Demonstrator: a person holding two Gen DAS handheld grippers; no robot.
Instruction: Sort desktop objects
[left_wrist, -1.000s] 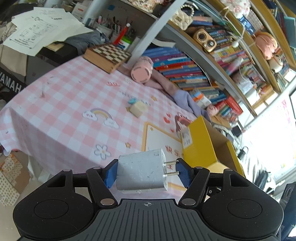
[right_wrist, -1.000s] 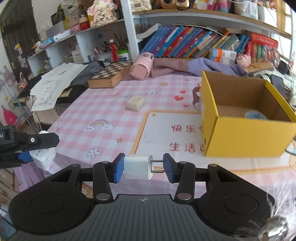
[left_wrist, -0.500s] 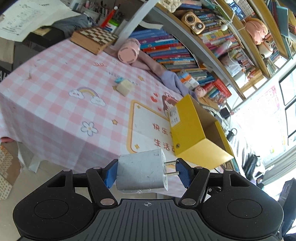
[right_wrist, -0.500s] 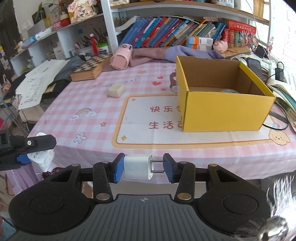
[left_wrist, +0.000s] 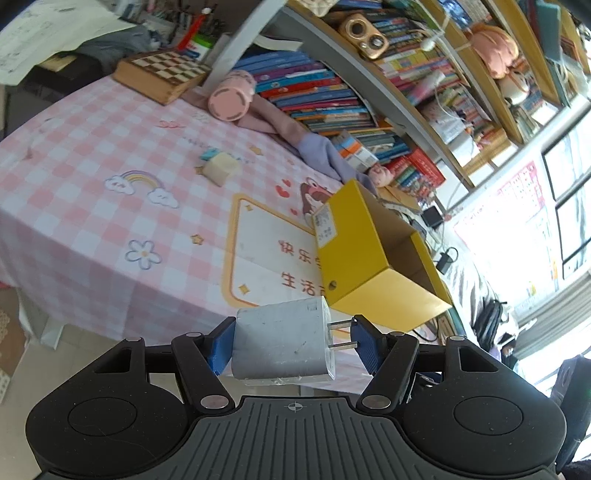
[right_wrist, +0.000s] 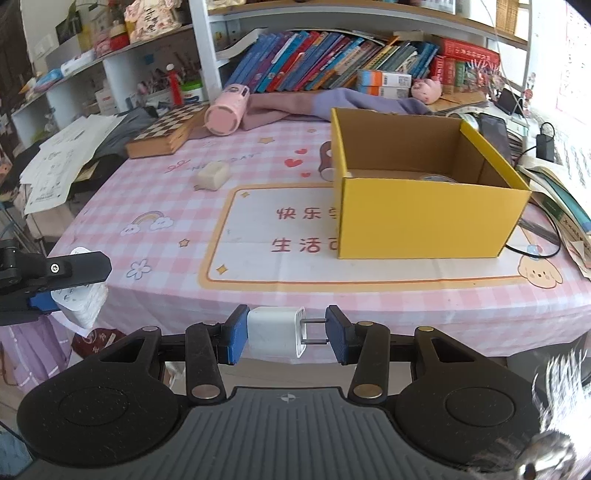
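Observation:
My left gripper (left_wrist: 293, 341) is shut on a large grey-white plug adapter (left_wrist: 282, 341), its two prongs pressing the right pad. My right gripper (right_wrist: 284, 332) is shut on a small white charger (right_wrist: 275, 332), prongs against the right pad. Both hang off the near edge of the pink checked table (right_wrist: 155, 199). An open yellow cardboard box (right_wrist: 424, 218) stands on the table's right half; in the left wrist view the yellow box (left_wrist: 369, 258) lies just beyond my adapter. The left gripper with its adapter (right_wrist: 79, 301) shows at the left edge of the right wrist view.
A cream block (right_wrist: 212, 175) lies mid-table. A chessboard box (right_wrist: 168, 134), a pink cup on its side (right_wrist: 225, 114) and a purple cloth (right_wrist: 332, 101) lie along the back. Bookshelves rise behind. Books, a phone and cables (right_wrist: 535, 147) crowd the right side.
Both grippers have drawn back from the table, so more of its near edge and the box shows. Each still grips its charger the same way.

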